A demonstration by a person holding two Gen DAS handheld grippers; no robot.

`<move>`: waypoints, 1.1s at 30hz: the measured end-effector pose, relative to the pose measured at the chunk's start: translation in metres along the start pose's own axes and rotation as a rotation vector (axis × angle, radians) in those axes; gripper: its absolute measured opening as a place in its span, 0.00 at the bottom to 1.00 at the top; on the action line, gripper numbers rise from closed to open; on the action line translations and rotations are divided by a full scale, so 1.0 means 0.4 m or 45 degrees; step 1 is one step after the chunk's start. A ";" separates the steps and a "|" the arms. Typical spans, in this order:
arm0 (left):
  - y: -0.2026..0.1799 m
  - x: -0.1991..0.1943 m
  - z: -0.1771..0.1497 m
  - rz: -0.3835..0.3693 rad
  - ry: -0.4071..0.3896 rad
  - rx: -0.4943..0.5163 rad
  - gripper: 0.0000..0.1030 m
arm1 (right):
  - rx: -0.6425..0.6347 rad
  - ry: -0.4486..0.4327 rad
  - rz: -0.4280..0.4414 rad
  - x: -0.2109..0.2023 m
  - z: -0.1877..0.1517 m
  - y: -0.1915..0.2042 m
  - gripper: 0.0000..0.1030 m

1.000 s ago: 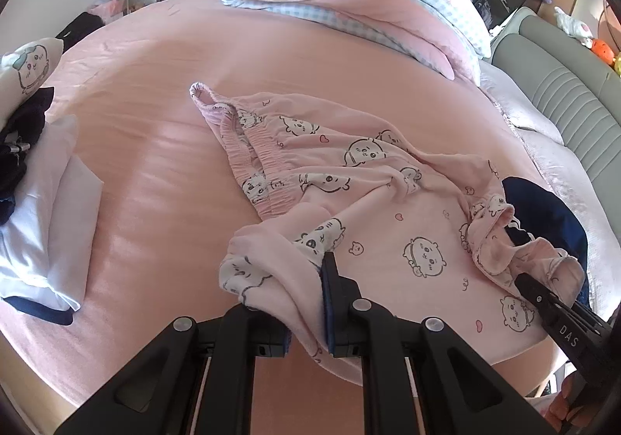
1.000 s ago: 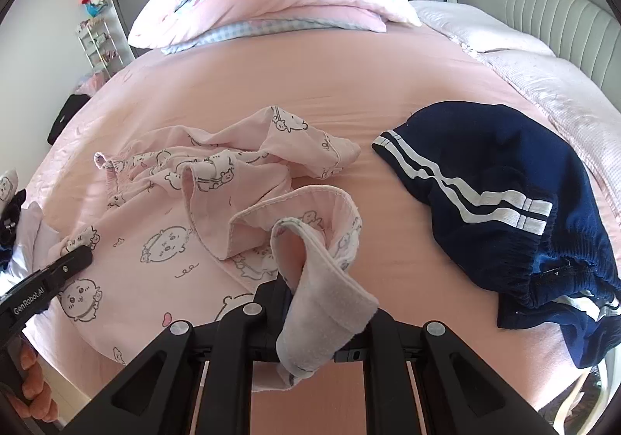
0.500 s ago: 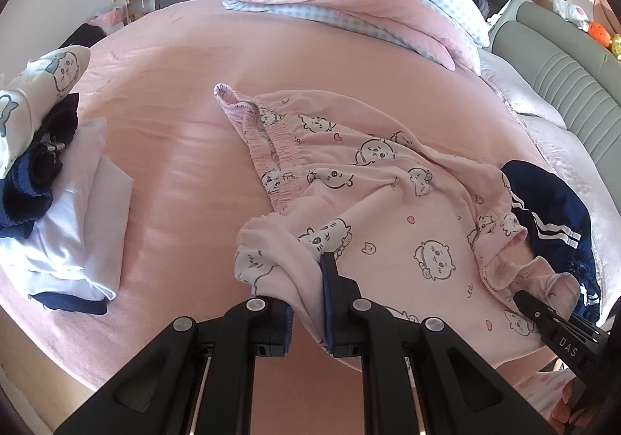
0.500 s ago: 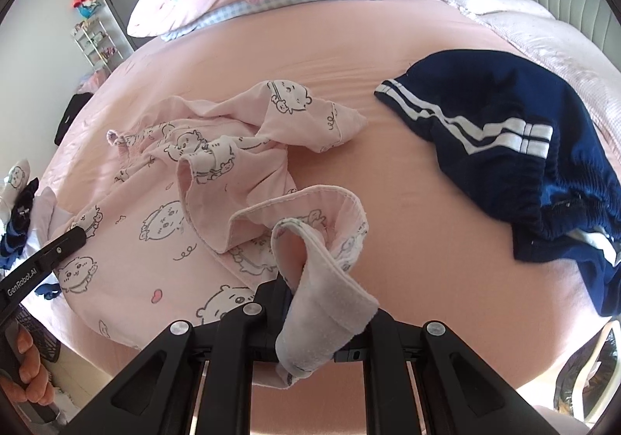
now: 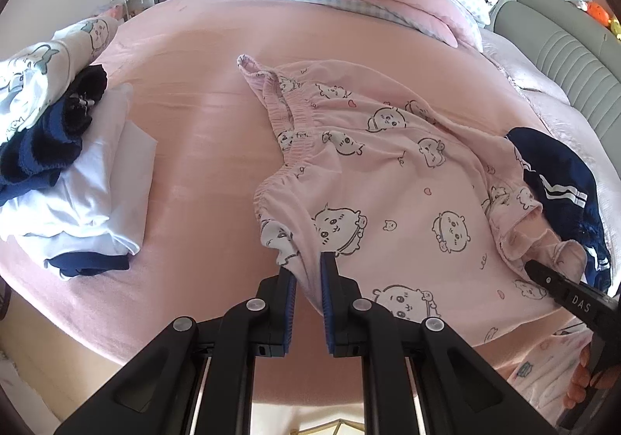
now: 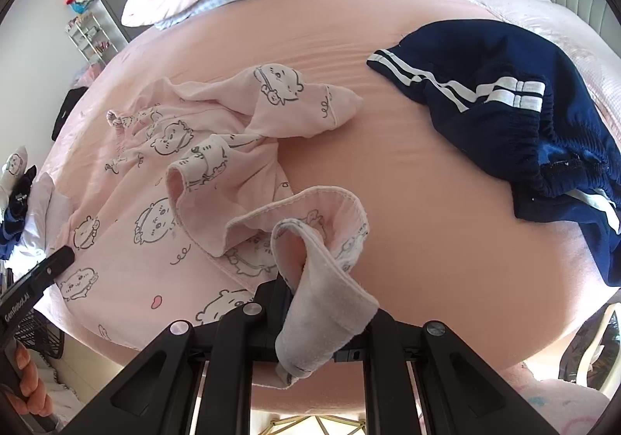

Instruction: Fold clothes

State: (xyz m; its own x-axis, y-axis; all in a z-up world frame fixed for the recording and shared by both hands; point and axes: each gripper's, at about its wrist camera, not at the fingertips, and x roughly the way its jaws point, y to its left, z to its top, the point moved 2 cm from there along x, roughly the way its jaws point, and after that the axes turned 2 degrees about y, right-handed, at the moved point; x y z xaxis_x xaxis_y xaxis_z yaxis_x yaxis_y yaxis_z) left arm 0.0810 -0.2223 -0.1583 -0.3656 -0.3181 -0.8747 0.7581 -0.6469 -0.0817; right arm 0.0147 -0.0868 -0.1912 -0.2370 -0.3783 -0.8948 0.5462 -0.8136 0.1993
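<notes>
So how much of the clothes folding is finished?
Done: a folded stack sits at the bed's left. In hand: both tools, left tool and right tool, grip the pink cartoon-print pajama pants, not yet folded. Left: the navy striped shorts, crumpled.

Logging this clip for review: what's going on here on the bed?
A person is working on pink cartoon-print pyjama pants spread on the bed. The left gripper is clamped on their waistband end, the right gripper on a leg cuff. Navy striped shorts wait unfolded; a folded stack sits aside.
</notes>
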 end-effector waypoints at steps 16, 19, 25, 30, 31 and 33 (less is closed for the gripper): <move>0.080 0.012 -0.034 -0.037 0.092 -0.125 0.10 | 0.041 0.041 -0.018 0.006 -0.010 -0.056 0.13; 0.075 0.031 -0.025 -0.114 0.151 -0.178 0.17 | 0.047 0.039 -0.048 0.005 -0.009 -0.056 0.32; 0.099 0.098 -0.018 -0.227 0.244 -0.330 0.58 | 0.157 0.015 0.048 -0.009 -0.005 -0.085 0.55; 0.131 0.089 -0.014 -0.415 0.241 -0.473 0.63 | 0.180 0.032 0.064 -0.003 -0.003 -0.097 0.55; 0.134 0.087 -0.019 -0.458 0.242 -0.501 0.63 | 0.175 0.032 0.065 -0.001 -0.001 -0.097 0.55; 0.140 0.090 -0.027 -0.546 0.254 -0.569 0.64 | 0.165 0.025 0.067 -0.002 0.000 -0.096 0.55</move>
State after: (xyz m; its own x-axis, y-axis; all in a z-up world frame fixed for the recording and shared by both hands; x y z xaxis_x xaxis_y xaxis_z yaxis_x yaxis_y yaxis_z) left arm 0.1161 -0.2623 -0.1994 -0.6112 0.0666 -0.7887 0.7345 -0.3233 -0.5966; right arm -0.0060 -0.0551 -0.1982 -0.1942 -0.4139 -0.8894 0.4490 -0.8436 0.2946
